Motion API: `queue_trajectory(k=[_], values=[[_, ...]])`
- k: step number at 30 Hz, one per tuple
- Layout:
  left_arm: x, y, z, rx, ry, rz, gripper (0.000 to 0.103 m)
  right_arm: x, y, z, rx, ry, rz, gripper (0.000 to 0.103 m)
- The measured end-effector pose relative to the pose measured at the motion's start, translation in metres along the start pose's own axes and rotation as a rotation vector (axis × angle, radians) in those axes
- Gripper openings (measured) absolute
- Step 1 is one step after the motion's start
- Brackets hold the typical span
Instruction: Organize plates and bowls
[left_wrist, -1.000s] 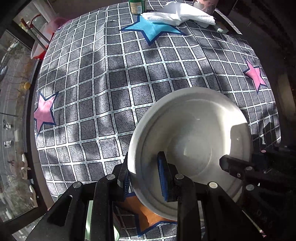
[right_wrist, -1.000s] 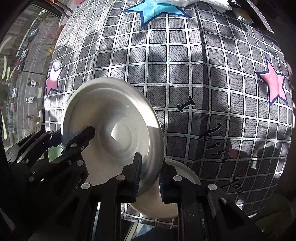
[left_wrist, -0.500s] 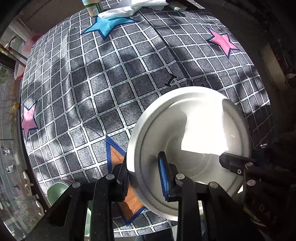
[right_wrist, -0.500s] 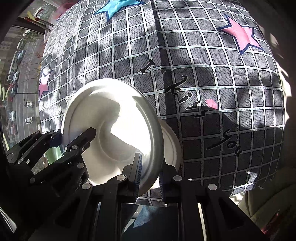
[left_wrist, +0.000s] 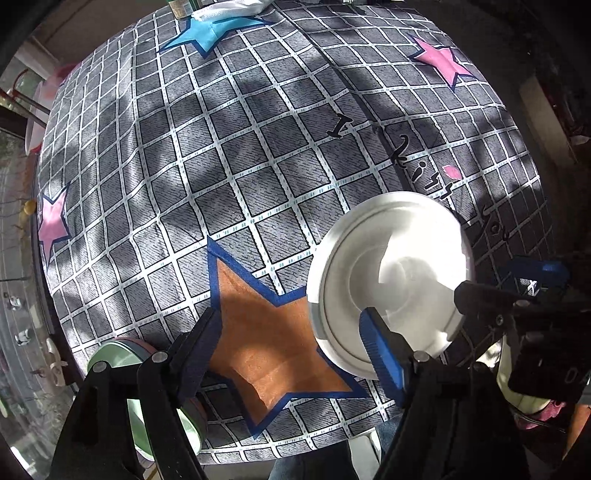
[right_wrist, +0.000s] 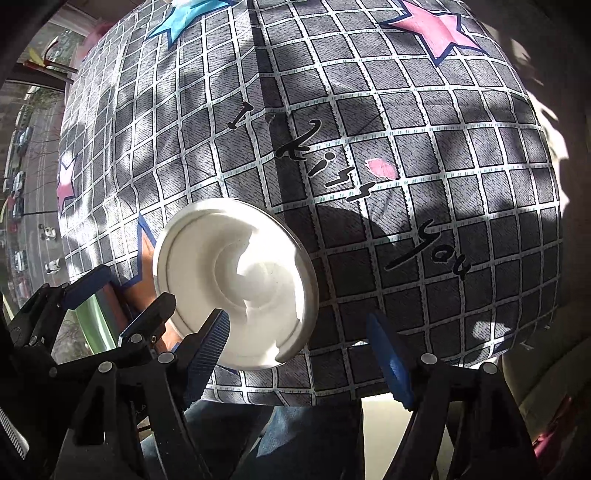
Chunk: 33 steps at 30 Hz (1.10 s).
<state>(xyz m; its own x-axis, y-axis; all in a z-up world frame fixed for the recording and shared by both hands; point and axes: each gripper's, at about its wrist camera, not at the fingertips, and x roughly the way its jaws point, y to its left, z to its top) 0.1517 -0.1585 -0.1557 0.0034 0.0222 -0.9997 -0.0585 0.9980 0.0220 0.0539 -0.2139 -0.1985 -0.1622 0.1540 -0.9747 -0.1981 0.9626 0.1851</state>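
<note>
Two white plates (left_wrist: 391, 284) lie stacked on the checked tablecloth near the table's front edge, also seen in the right wrist view as the white stack (right_wrist: 236, 284). My left gripper (left_wrist: 291, 350) is above the stack's left rim. Its jaws are opening, and the right pad hangs over the rim without pressing on it. My right gripper (right_wrist: 297, 356) is at the stack's right rim, its jaws also opening and empty. Each gripper shows in the other's view: the right gripper (left_wrist: 517, 284) and the left gripper (right_wrist: 118, 299). A green bowl (left_wrist: 118, 358) sits at the front left corner.
A white cloth (left_wrist: 229, 7) and a green jar (left_wrist: 181, 7) lie at the far edge. A pink item (left_wrist: 44, 96) stands beyond the left edge. The person's jeans (right_wrist: 295, 435) show below the front edge. An orange star patch (left_wrist: 266, 332) lies left of the stack.
Both grippers, shut on the rim of one white plate, carried it toward the front edge onto a second plate. Now both have opened and the plate rests there.
</note>
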Motion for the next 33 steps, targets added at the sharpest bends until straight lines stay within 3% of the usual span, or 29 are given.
queue_trajectory(k=[8,17,33], values=[[0.006,0.018,-0.016,-0.083,0.043,-0.007,0.081,0.001,-0.024,-0.009,0.099,0.017,0.016,0.082],[0.014,0.025,-0.028,-0.092,0.063,0.014,0.081,0.012,-0.03,-0.019,0.132,0.049,0.021,0.082],[0.016,0.021,-0.018,-0.081,0.081,0.019,0.081,0.015,-0.043,-0.018,0.165,0.05,0.047,0.082]])
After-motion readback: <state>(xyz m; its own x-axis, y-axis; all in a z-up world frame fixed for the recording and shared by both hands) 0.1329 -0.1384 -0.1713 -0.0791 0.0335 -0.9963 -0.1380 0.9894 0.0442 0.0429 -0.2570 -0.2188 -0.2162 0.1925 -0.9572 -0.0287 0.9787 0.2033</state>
